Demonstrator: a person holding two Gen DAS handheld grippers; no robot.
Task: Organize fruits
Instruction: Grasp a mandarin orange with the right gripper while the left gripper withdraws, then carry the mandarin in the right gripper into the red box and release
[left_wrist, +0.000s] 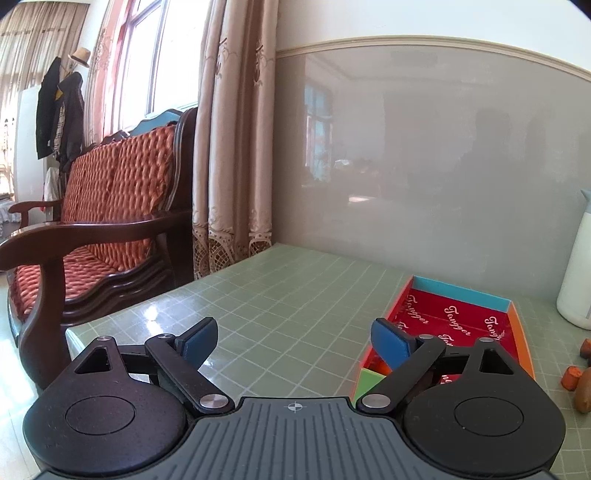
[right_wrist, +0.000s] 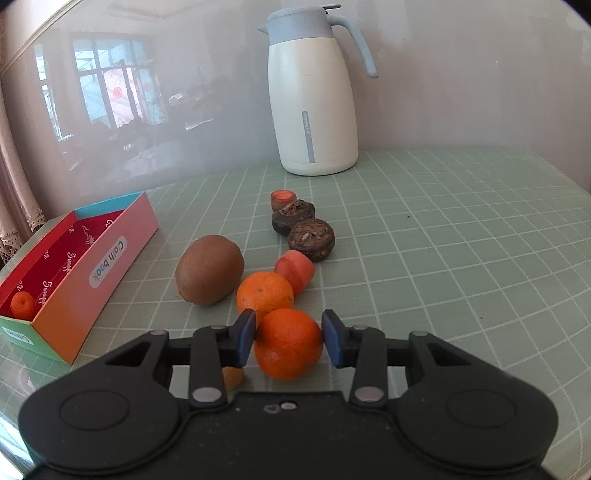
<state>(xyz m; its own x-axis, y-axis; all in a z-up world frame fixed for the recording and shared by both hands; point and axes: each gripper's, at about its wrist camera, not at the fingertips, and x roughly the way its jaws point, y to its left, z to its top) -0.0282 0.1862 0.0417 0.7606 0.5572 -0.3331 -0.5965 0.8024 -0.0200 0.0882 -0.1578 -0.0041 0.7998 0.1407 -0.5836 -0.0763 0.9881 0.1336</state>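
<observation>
Orange (right_wrist: 288, 343) clamped between the right gripper's (right_wrist: 289, 338) blue pads, second orange (right_wrist: 264, 293) just behind, kiwi (right_wrist: 209, 269) beside it, left gripper (left_wrist: 295, 341) spread apart, empty, beside the box (left_wrist: 522, 345).

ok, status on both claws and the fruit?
Right claw clamped on tangerine. Left claw open, empty, by box. Kiwi and others still loose. Path clear.
</observation>
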